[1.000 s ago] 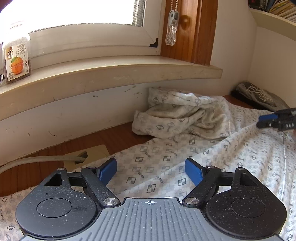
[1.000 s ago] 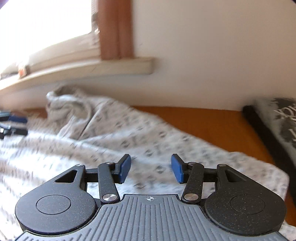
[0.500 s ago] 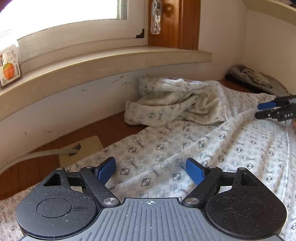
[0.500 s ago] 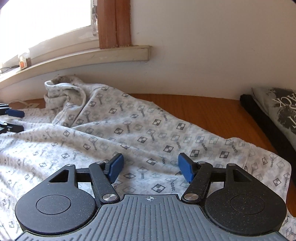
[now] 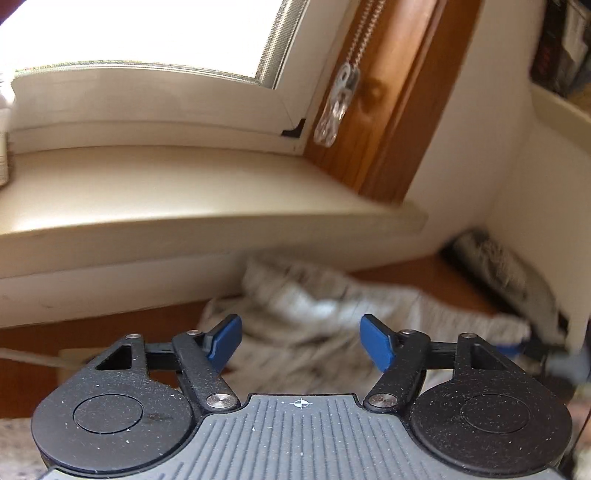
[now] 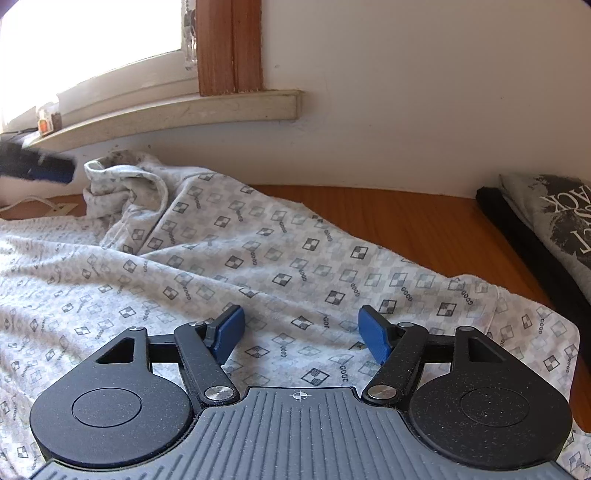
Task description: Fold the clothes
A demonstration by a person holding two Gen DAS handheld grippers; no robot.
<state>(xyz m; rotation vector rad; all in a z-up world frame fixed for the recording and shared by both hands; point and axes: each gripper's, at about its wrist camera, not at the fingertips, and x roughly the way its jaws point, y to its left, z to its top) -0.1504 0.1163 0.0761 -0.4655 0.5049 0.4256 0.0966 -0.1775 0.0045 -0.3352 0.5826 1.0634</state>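
I see strong daylight from the window (image 5: 147, 33), overexposed to white in both views. The left view is motion-blurred, the patterned garment (image 6: 258, 258) sharp only in the right. Edges bend.

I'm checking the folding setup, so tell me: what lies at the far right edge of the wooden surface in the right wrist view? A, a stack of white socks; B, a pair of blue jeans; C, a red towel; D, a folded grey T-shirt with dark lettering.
D: a folded grey T-shirt with dark lettering lies at the right edge, beyond the patterned garment spread on the wooden surface.
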